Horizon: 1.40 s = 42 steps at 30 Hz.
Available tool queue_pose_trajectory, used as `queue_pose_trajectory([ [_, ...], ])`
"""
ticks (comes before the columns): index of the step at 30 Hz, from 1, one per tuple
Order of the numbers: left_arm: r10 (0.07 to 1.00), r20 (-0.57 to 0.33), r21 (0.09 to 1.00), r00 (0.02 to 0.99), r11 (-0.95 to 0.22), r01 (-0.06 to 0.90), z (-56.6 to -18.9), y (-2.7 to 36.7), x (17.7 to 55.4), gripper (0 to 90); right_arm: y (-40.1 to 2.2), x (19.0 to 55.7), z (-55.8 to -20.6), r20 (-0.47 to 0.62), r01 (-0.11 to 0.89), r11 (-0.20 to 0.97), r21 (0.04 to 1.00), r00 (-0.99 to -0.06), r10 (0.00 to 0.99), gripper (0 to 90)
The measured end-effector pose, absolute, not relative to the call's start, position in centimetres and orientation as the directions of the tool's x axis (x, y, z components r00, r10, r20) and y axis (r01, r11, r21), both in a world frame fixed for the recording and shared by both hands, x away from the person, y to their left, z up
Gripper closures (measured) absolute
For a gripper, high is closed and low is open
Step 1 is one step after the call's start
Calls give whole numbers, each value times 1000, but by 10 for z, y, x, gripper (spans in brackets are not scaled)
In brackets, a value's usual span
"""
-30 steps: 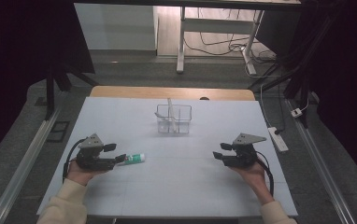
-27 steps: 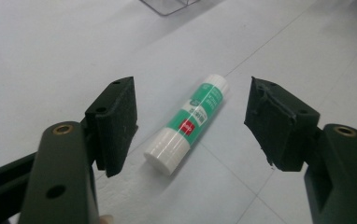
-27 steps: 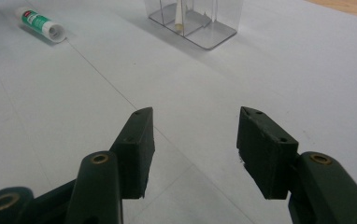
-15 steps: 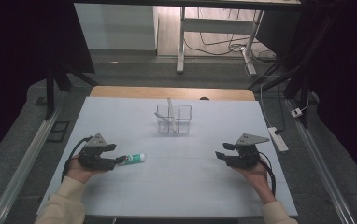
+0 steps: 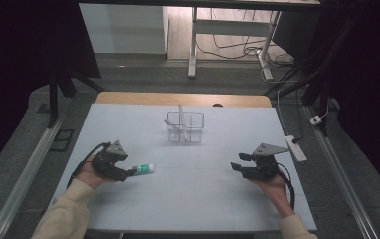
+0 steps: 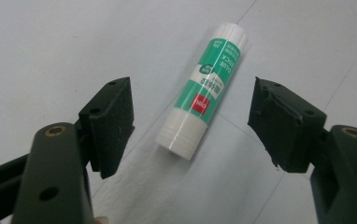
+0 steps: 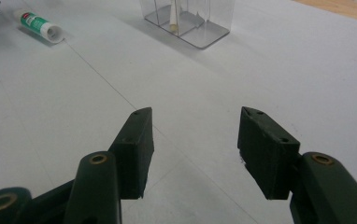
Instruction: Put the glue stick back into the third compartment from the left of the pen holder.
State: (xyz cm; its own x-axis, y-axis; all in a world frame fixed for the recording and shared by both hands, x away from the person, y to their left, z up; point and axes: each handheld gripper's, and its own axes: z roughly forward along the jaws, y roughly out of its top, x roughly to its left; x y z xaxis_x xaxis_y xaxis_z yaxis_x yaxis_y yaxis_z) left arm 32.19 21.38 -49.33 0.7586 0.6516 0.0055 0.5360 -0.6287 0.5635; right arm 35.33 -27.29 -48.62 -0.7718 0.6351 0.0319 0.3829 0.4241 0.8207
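We see the left gripper spread wide around a glue stick lying mid-frame on the tabletop; the right gripper, lower right, gapes too.

High view: set above the near edge of the table, facing forward and down. Left gripper view: close over the sheet, aimed steeply down at the glue stick. Right gripper view: low, facing the far edge and the clear organizer. Shared by all: glue stick.
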Motion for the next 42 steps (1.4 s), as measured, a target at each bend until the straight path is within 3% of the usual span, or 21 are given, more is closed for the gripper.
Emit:
queue_pose_trajectory([
  [15,593,15,453,805,-722,523,-505,202,334,331,-270,354,-491,39,399,436,807,-772,634,438],
  [30,533,76,379,843,-797,470,-513,197,338,640,-269,355,-492,39,401,437,805,-770,636,438],
  [42,514,48,414,856,-791,452,-506,194,334,653,-268,355,-491,41,395,431,811,-774,631,449],
])
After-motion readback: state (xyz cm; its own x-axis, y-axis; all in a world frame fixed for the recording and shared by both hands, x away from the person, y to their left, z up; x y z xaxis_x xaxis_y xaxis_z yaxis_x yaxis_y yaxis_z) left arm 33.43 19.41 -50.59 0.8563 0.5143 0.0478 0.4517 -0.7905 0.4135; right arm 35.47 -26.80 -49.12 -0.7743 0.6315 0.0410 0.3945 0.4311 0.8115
